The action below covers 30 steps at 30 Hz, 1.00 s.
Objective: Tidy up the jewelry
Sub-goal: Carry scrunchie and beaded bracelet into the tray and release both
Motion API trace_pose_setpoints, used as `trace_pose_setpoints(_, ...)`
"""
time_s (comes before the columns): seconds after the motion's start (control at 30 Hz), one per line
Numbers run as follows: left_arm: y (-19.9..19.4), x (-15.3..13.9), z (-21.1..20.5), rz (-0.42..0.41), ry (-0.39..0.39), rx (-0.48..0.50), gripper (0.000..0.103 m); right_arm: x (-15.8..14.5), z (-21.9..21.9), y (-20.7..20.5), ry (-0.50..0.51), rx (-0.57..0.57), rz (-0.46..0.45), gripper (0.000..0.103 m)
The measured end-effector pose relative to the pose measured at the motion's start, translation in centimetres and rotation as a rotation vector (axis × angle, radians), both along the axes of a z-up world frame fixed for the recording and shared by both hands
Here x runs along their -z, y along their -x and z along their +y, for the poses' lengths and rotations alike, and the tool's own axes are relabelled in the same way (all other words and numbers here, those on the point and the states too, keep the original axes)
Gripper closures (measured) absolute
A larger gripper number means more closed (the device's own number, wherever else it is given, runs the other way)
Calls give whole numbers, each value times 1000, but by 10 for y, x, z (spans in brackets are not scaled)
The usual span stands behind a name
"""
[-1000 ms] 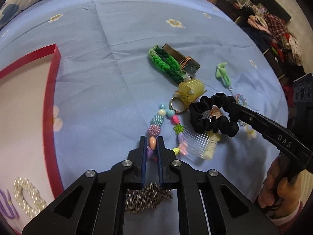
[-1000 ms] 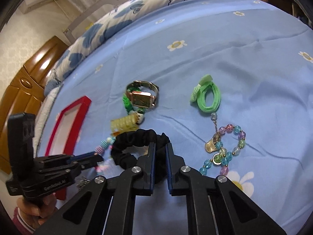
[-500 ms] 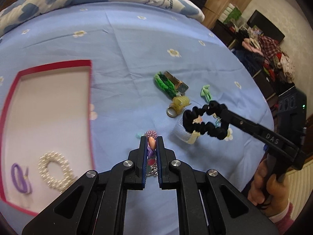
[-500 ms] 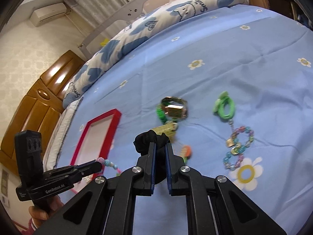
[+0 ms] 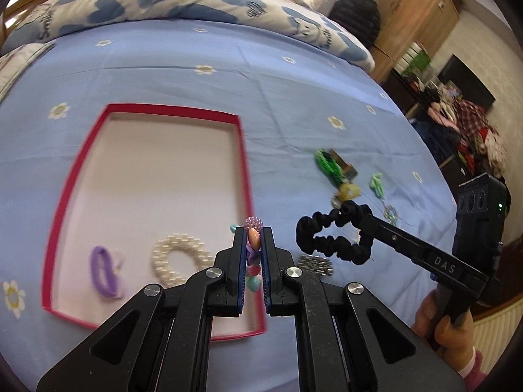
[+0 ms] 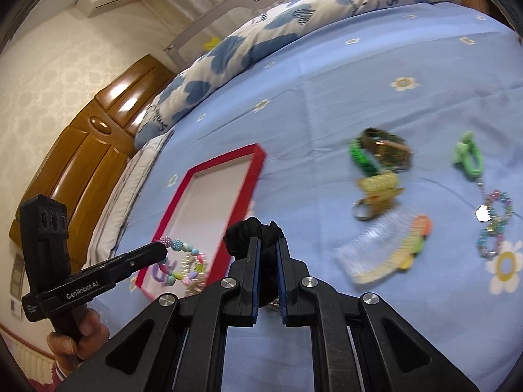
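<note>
In the left wrist view, a colorful bead bracelet is being squeezed between the two fingers of the left gripper, with its beads hanging down in the narrow gap. Just under and ahead of the tool, a red box is lying on the blue bedsheet, and a pearl bracelet and a purple hair tie are resting inside it, to the left of the fingers. To the right of the tool, a black scrunchie is being held up in the air by the right gripper. In the right wrist view, the black scrunchie is being pinched tightly between the fingers of the right gripper. To the left of it, the bead bracelet is being dangled from the left gripper over the near end of the red box. Farther off to the right, a clear comb and a green braided band are lying on the bedsheet.
</note>
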<state>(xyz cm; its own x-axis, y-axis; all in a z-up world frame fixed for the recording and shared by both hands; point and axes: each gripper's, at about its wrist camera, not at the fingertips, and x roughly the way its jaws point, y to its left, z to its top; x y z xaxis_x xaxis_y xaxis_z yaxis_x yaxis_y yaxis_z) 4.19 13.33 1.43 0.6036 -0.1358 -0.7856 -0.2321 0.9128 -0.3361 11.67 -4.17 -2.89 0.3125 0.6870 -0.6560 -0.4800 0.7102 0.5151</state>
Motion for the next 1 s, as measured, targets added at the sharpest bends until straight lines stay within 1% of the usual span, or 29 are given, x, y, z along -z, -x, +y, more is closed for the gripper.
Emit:
trace_pose_setpoints(0.33,18,-1,44,-20,7,-100,96,-5,49,7,-19,-77,2,94)
trace_pose_setpoints(0.57,22,8,74,-18,14,-162,96,-3,87,9,-23,-122,9,94)
trace_pose_setpoints(0.83,12,21,99,-18,24,-200,96,11,125,4,9,-163,31,94)
trace_pose_setpoints(1.0,2,39,114,29,9,-228,96,25,145,-5,60,-164,37,94)
